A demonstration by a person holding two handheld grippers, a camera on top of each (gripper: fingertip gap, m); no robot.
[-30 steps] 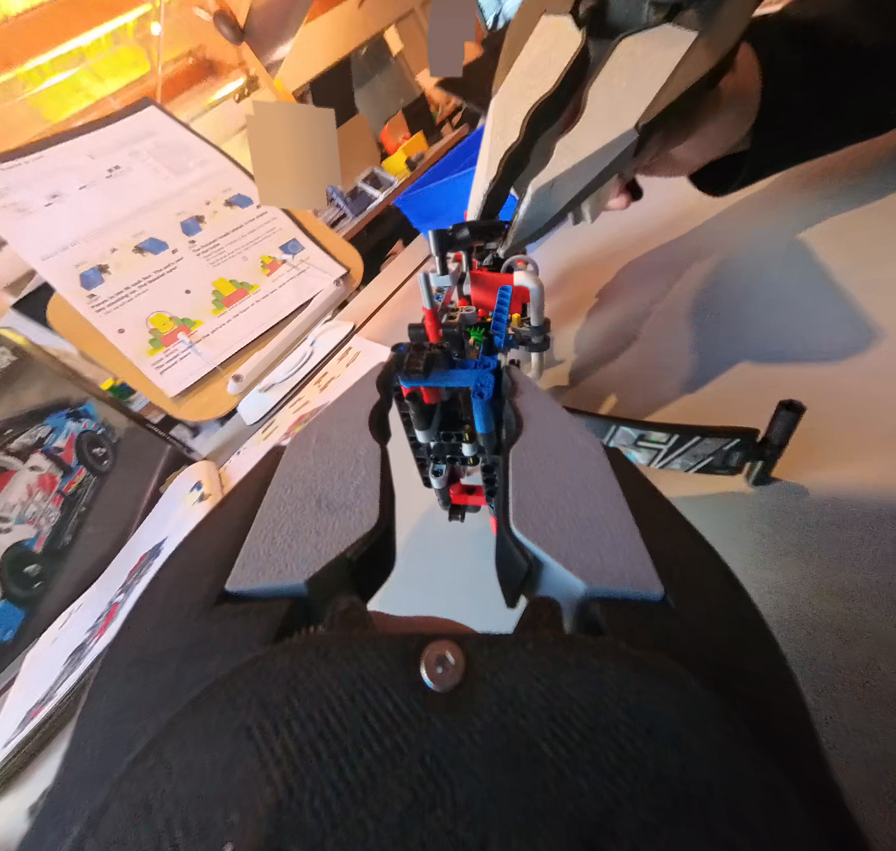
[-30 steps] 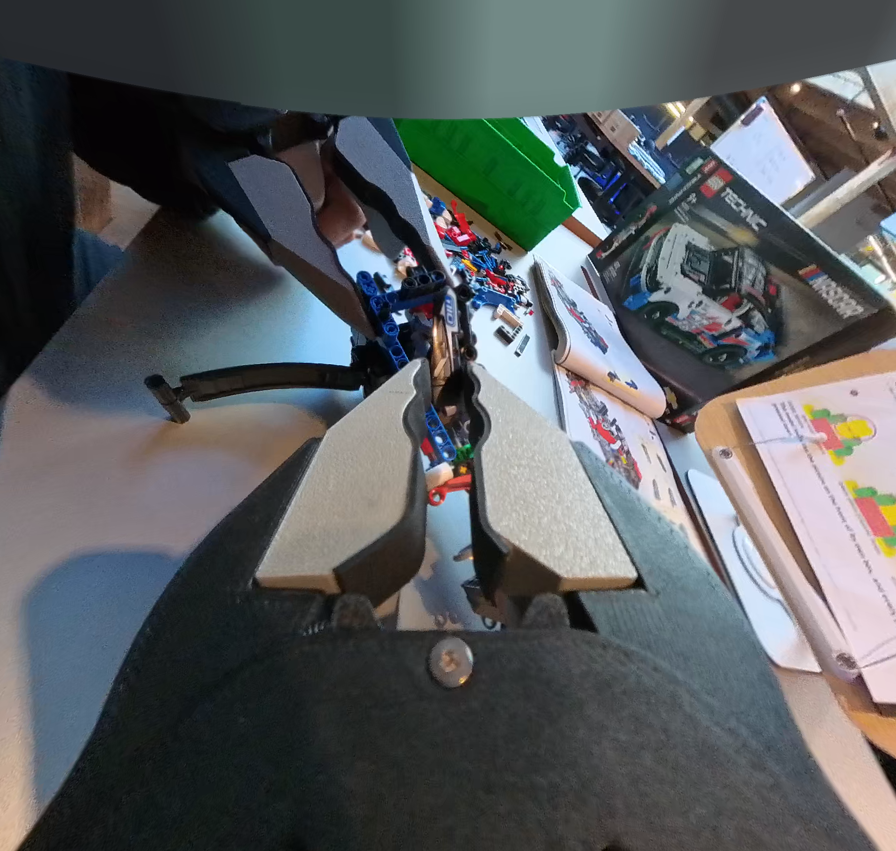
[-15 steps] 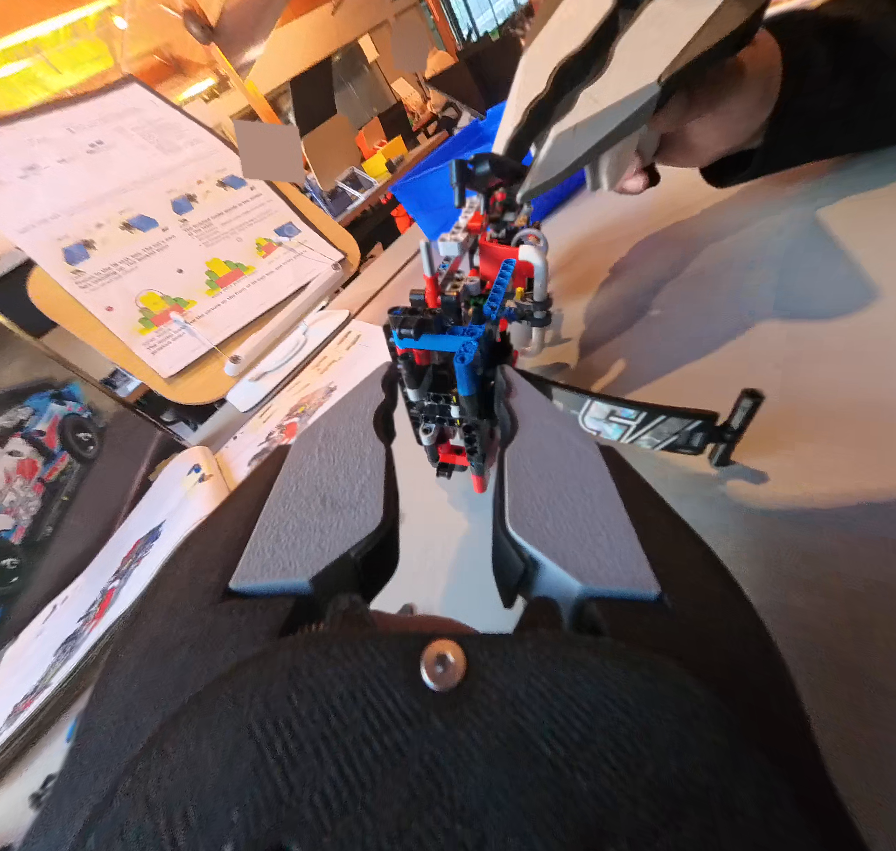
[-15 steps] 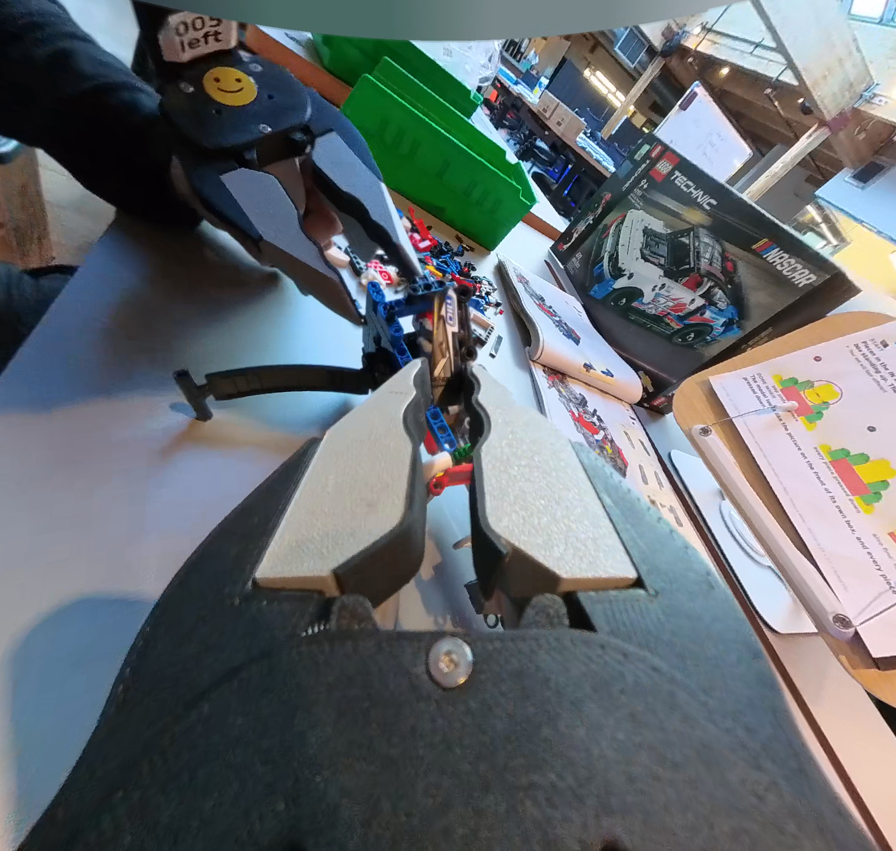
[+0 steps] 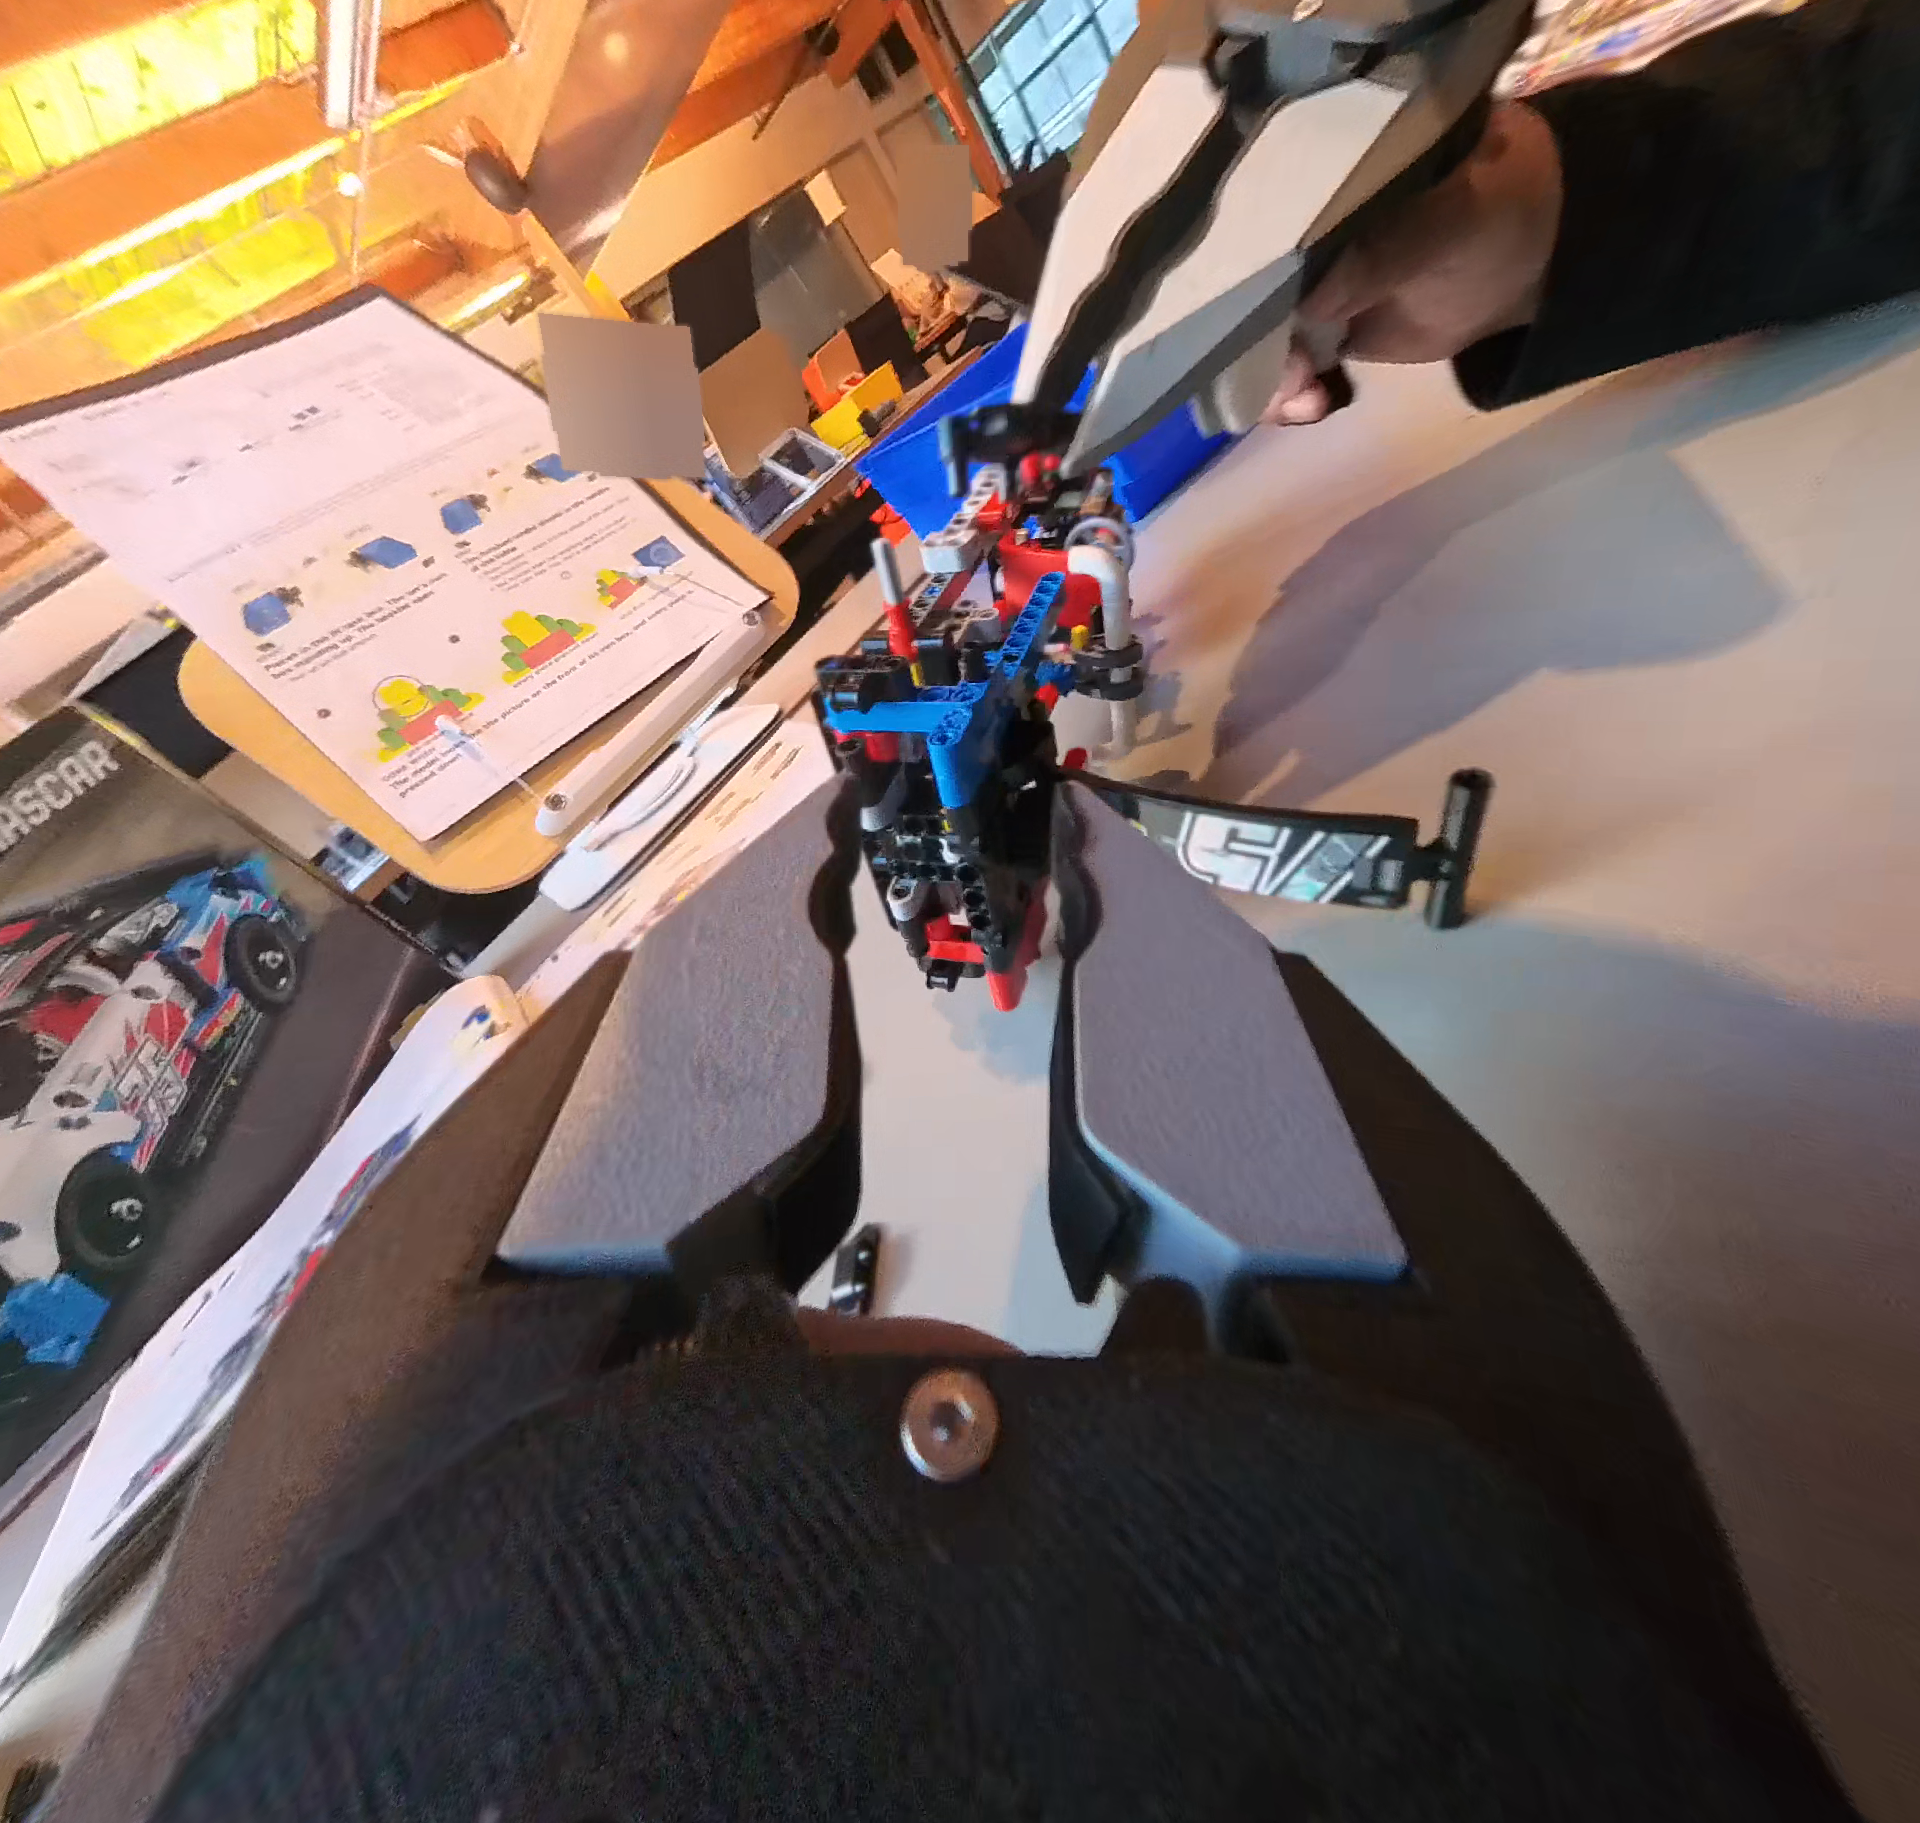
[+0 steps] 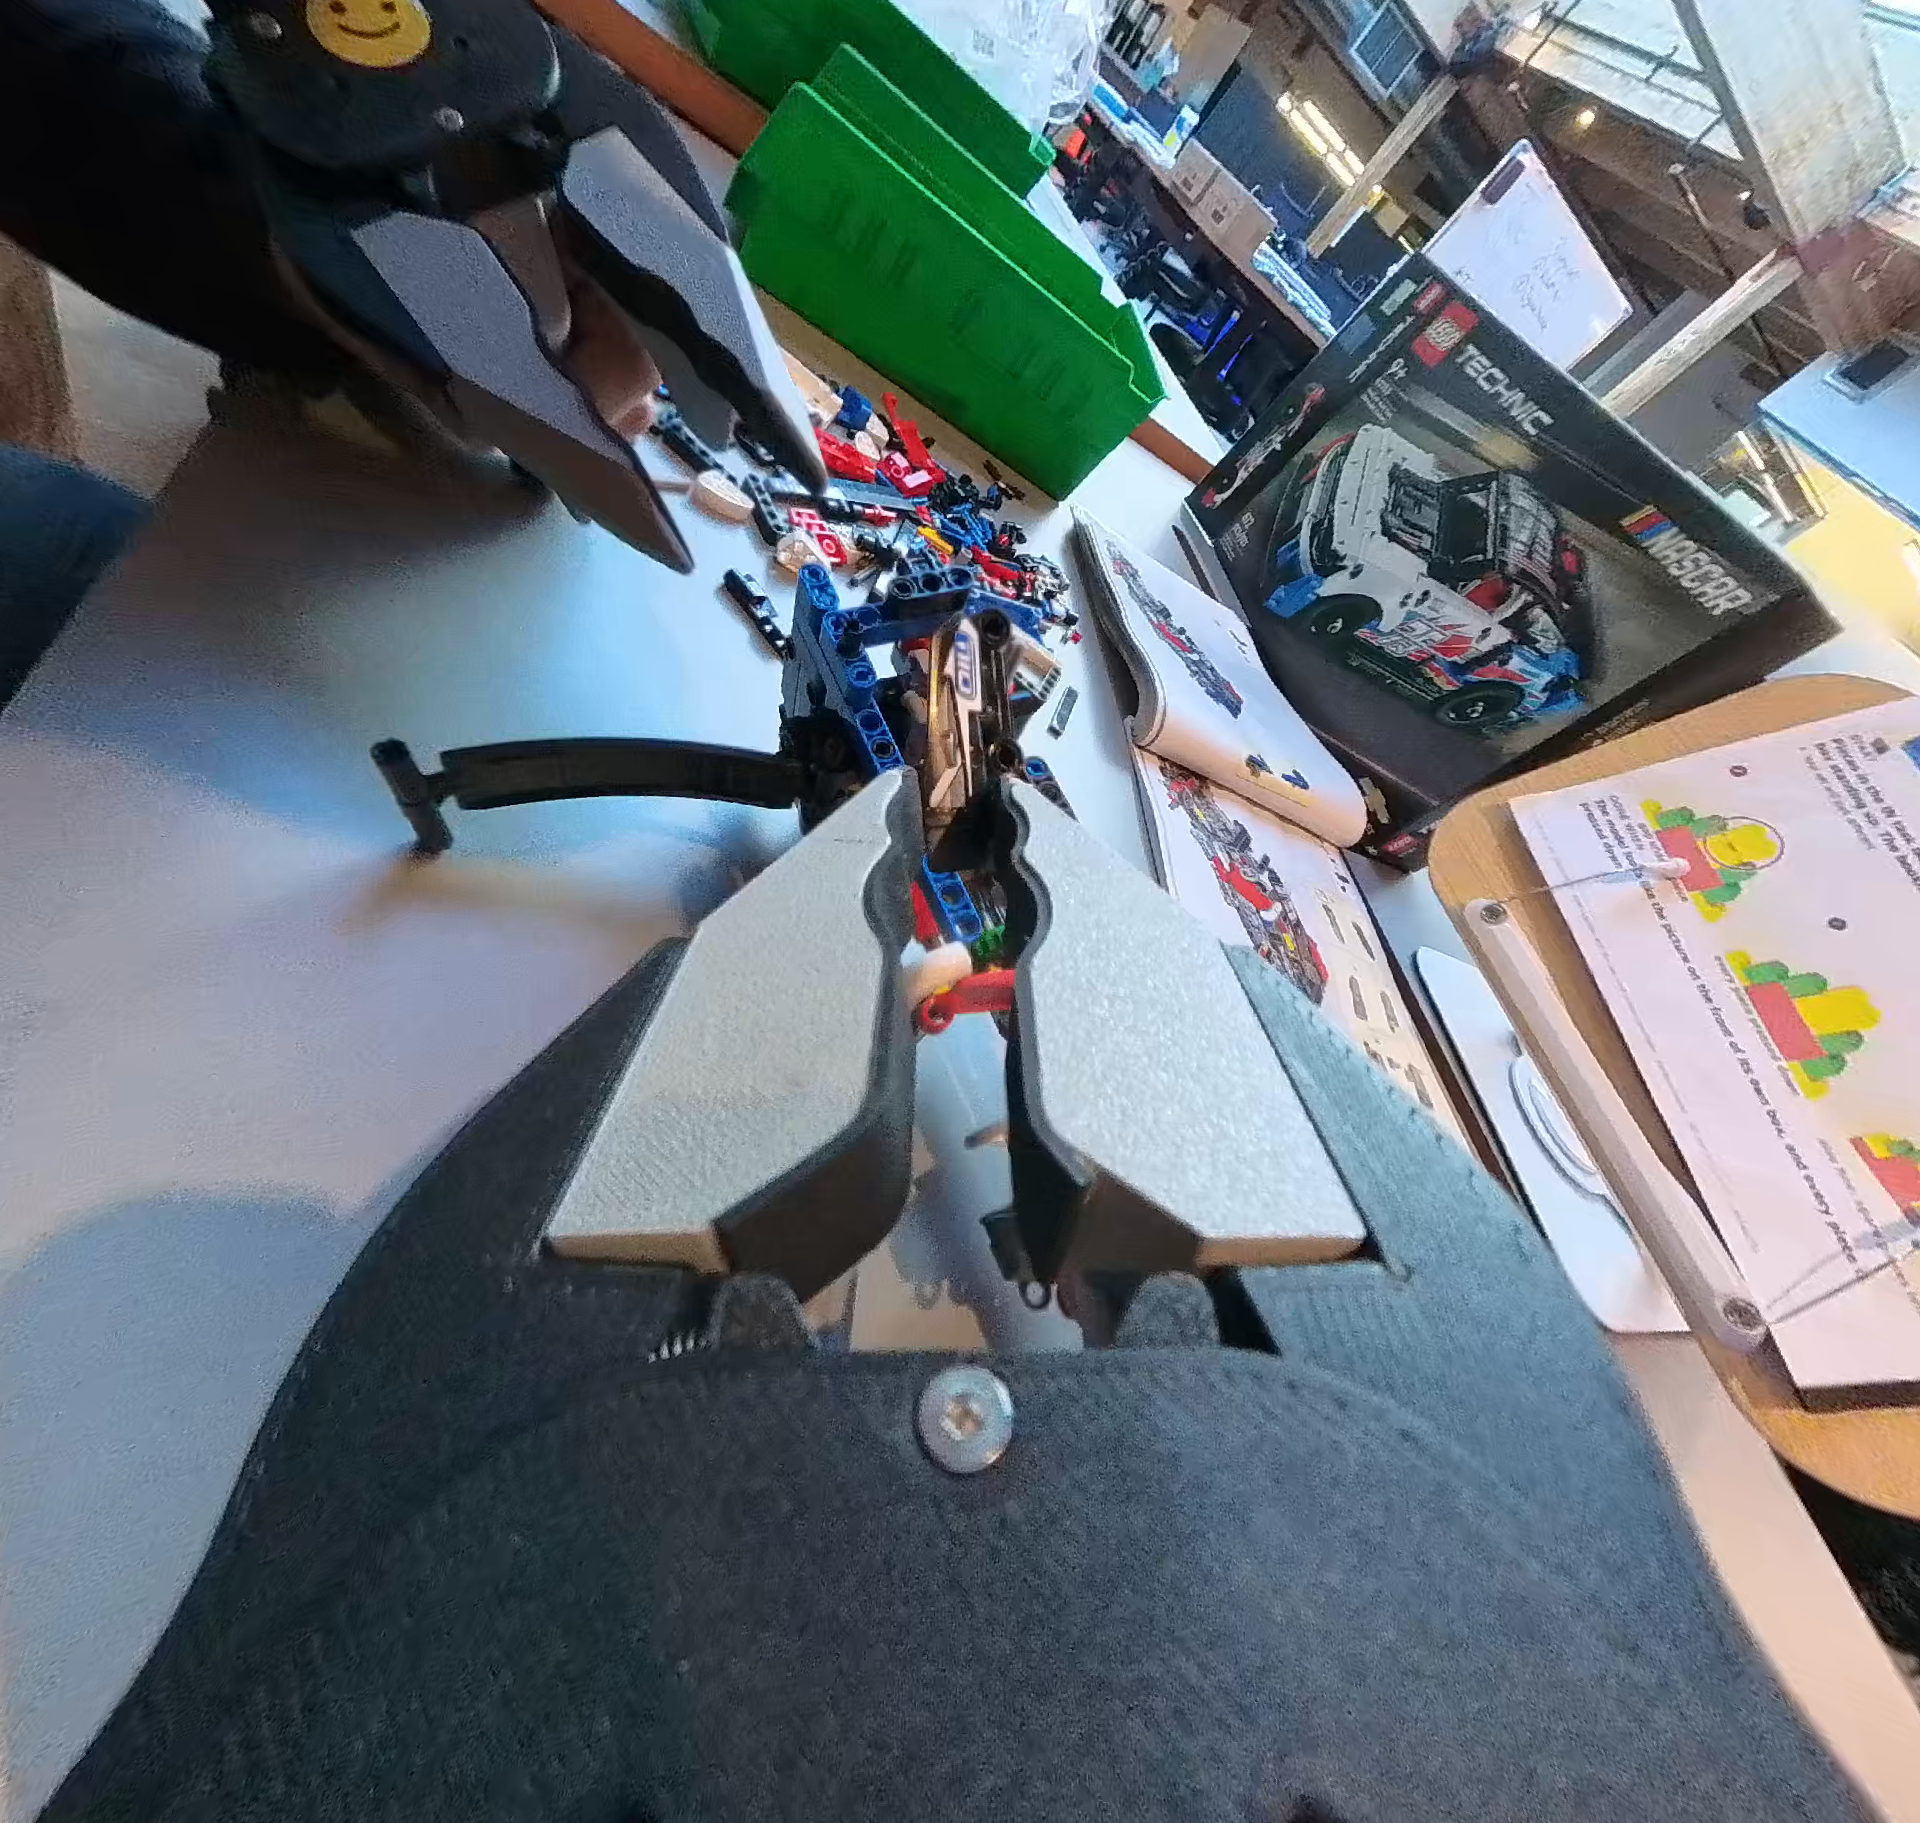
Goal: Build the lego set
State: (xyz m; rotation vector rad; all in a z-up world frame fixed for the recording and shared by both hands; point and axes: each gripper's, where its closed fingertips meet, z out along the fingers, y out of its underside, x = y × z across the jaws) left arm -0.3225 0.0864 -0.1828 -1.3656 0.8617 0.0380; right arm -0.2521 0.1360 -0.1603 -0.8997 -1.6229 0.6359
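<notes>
Around the lego model [image 5: 966,734] on the grey table [image 5: 1558,1098] lie a heap of loose pieces [image 6: 894,516], two green bins [image 6: 935,298], an open instruction booklet [image 6: 1216,693], the set's box [image 6: 1475,547] and a clipboard with a printed sheet [image 5: 416,568]. A blue bin [image 5: 935,454] stands behind the model.

The model stands between the two tools, its long axis running from one to the other; a long black stickered panel [image 5: 1278,854] sticks out sideways and rests on the table.

The right hand-held gripper [image 6: 961,817] is clamped on the model's near end. The left hand-held gripper [image 5: 951,838] has its jaws parted to either side of the opposite end; in the right wrist view it appears lifted clear. A second ago it was closed on the model.
</notes>
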